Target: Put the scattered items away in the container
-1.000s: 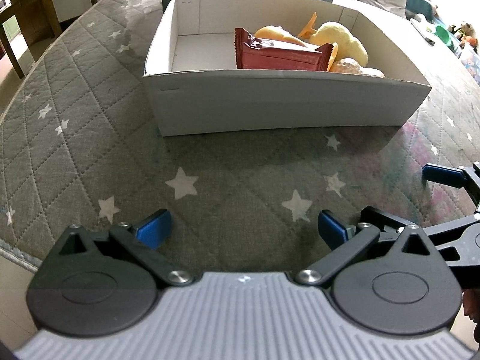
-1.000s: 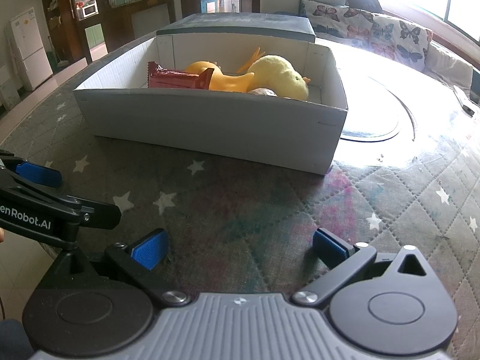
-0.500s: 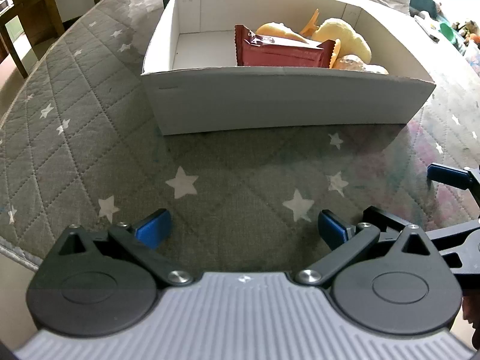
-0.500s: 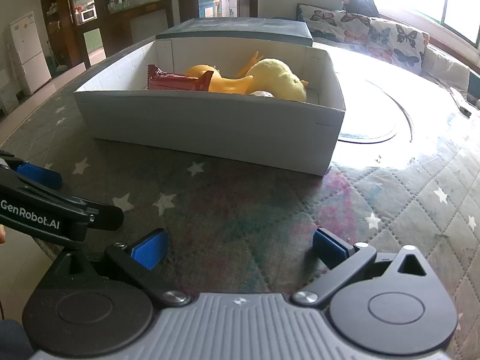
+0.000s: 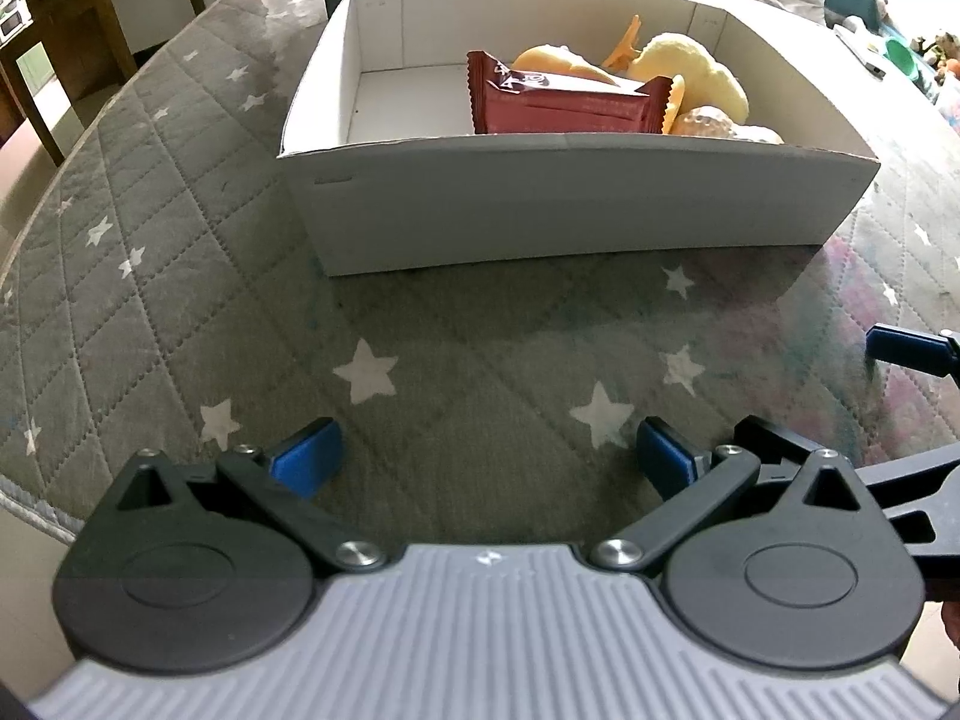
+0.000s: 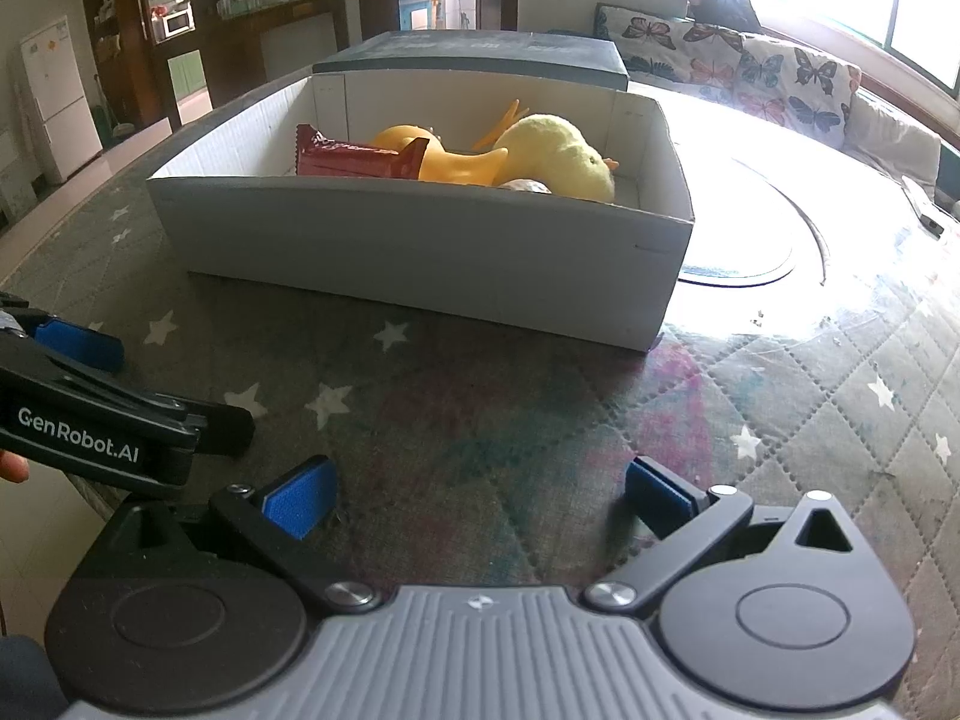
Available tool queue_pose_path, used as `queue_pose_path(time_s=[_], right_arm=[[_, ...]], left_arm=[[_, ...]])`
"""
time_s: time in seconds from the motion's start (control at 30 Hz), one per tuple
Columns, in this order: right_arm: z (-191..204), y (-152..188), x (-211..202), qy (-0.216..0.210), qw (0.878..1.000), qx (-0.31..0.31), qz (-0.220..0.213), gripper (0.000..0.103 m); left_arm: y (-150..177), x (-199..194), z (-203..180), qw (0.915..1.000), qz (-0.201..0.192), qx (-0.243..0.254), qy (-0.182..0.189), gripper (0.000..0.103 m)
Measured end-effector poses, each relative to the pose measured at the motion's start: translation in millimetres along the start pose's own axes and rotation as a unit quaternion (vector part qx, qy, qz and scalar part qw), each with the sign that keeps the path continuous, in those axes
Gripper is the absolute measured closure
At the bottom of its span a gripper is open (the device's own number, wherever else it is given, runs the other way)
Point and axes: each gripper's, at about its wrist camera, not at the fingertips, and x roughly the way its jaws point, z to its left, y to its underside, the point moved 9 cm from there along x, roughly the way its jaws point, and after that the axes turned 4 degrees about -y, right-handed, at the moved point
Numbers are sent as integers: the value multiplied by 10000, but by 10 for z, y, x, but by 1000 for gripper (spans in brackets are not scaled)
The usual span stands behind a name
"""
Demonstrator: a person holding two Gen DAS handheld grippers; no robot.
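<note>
Compared w/ the views a sec ago, very little is changed: both grippers are kept low over the quilted star-pattern cover [image 5: 180, 276], and the white box [image 5: 570, 204] is seen slightly nearer and lower in frame in the left wrist view, approx. the same in the right. Nothing is moved inside the box.

The left gripper [image 5: 483, 459] is held wide open w/ nothing between its blue pads; the right gripper [image 6: 480, 495] is likewise spread wide and empty. Each is seen at the edge of the other's view, side by side, short of the box.

The task's items are found in the box already: a red-brown snack packet [image 5: 558, 102], an orange rubber toy [image 6: 432, 159], a yellow plush [image 6: 558, 150] and a pale round item [image 5: 708, 120]. No loose item is seen on the cover, so the tidying is judged done or nearly so, the grippers prob. parked.

Hidden: the box floor behind its near wall, the cover beneath the gripper bodies, and whatever lies outside both views. The pale item is too obscured to be identified. The dark lid [image 6: 474, 57] is seen behind the box.
</note>
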Motion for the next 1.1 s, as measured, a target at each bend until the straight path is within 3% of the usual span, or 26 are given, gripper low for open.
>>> queue_pose_path(time_s=[0.67,1.1], right_arm=[[-53,-53,-52,12,10000,72,-37,0],[-269,-224,-190,52,9996,145,-244,0]], left_arm=[[49,-133,-37,9994,-256,209,-105,0],[-104,-341,448,9983,-520,-127,-240,0]])
